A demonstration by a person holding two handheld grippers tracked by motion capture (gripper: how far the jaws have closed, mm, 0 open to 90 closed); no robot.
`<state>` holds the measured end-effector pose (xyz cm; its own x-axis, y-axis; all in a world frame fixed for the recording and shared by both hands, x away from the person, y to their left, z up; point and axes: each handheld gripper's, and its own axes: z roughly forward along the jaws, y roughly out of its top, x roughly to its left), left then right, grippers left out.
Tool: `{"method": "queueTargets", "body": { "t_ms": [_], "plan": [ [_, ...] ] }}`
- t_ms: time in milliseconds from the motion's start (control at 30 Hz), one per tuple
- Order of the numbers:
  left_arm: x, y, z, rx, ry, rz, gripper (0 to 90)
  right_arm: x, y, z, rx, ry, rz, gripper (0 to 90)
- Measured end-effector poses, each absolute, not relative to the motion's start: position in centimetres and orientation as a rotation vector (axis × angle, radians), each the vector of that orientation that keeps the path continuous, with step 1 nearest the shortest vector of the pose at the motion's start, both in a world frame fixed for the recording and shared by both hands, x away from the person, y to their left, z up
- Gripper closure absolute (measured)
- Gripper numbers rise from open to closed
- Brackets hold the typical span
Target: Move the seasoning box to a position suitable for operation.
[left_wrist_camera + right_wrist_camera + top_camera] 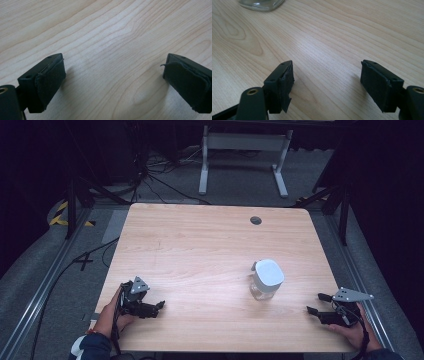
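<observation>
Two black two-jaw grippers rested low on the pale wooden table (200,240), both released with nothing between their jaws: the left gripper (161,305) near the front-left corner, the right gripper (318,303) near the front-right. The clear glass jar with white lid (266,279) stood upright between them, nearer the right gripper, untouched. Grey carpet, cables and a white frame lay beyond.

My table (200,240) takes the middle of the frame. On it, right of centre, stands the jar (266,280). My left gripper (159,306) lies at the lower left of the tabletop, my right gripper (316,304) at the lower right, with the jar between them, nearer the right one.
</observation>
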<state>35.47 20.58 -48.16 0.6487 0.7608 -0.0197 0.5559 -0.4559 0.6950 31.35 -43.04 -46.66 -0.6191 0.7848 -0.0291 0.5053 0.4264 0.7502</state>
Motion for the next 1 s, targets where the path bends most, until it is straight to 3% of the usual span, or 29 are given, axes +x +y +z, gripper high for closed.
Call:
{"method": "queueTargets", "body": {
  "t_ms": [300, 467, 567, 700, 1000],
  "plan": [
    [35.5, 20.6, -48.1, 2.192, 0.994, 0.405, 4.6, 31.4, -43.0, -46.7, 1.105, 2.307, 1.023, 26.5],
    [35.8, 20.3, -47.7, 2.222, 0.933, 0.364, 15.8, 31.4, -43.0, -46.7, 1.105, 2.306, 1.023, 26.5],
    [36.4, 19.8, -47.5, 2.241, 0.927, 0.335, 17.4, 31.4, -43.0, -46.7, 1.105, 2.307, 1.023, 26.5],
    [37.3, 18.9, -47.2, 2.238, 0.921, 0.369, 30.8, 31.4, -43.0, -46.7, 1.105, 2.307, 1.023, 26.5],
    [39.8, 14.0, -44.5, 2.179, 0.799, 0.348, 34.8, 31.3, -43.0, -46.7, 1.11, 2.302, 1.018, 26.7]
  ]
}}
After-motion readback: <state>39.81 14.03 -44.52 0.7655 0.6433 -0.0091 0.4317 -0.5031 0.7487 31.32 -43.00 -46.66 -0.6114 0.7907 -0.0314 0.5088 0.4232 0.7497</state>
